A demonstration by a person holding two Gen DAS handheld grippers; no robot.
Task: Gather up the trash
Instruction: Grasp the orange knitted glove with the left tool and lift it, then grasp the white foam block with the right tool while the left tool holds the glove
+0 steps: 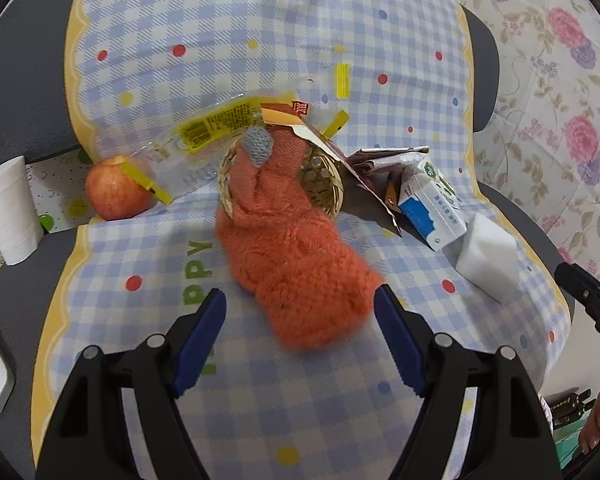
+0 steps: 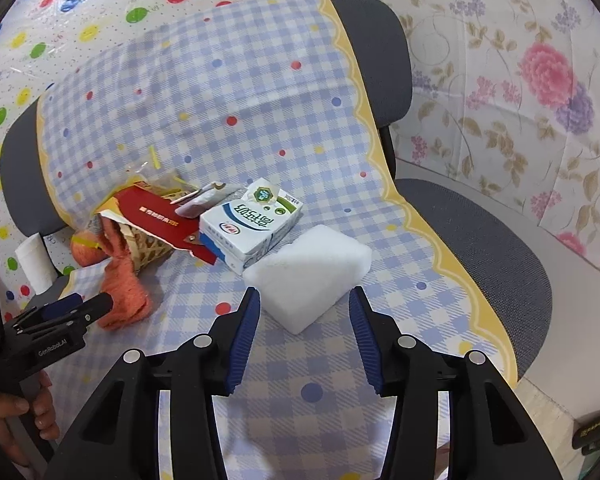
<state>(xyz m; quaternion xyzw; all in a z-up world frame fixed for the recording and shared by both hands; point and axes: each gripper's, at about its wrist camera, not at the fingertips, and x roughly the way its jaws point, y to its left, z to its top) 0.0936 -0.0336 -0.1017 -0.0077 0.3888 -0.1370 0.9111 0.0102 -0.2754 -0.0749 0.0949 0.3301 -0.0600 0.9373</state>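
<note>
The left hand-held gripper (image 1: pixel 300 320) hangs with its jaws spread wide and nothing between them, its blue pads on either side of the near end of an orange knitted glove (image 1: pixel 296 256). The glove trails out of a small woven basket (image 1: pixel 324 184) lying on its side on a chair seat covered by a blue checked cloth (image 1: pixel 260 40). The right hand-held gripper (image 2: pixel 304 320) is likewise released and empty, its jaws apart just short of a white foam block (image 2: pixel 312 276).

Taking the basket as landmark: a torn red paper packet (image 2: pixel 156 216) lies over its rim, a clear wrapper with a yellow label (image 1: pixel 220 124) sits behind it, a crushed milk carton (image 2: pixel 252 224) lies to its right with the foam block beyond, and an apple (image 1: pixel 116 192) and a roll of white paper (image 1: pixel 10 208) stand to its left, off the cloth.

The step looks like the approach, before any pick; no piece of trash is held. The right side seems lined up on the foam block: it would need to advance until the pads flank it, then close gently, since foam yields. Whether the glove counts as trash I cannot tell; clearing it may free the basket to receive wrappers
</note>
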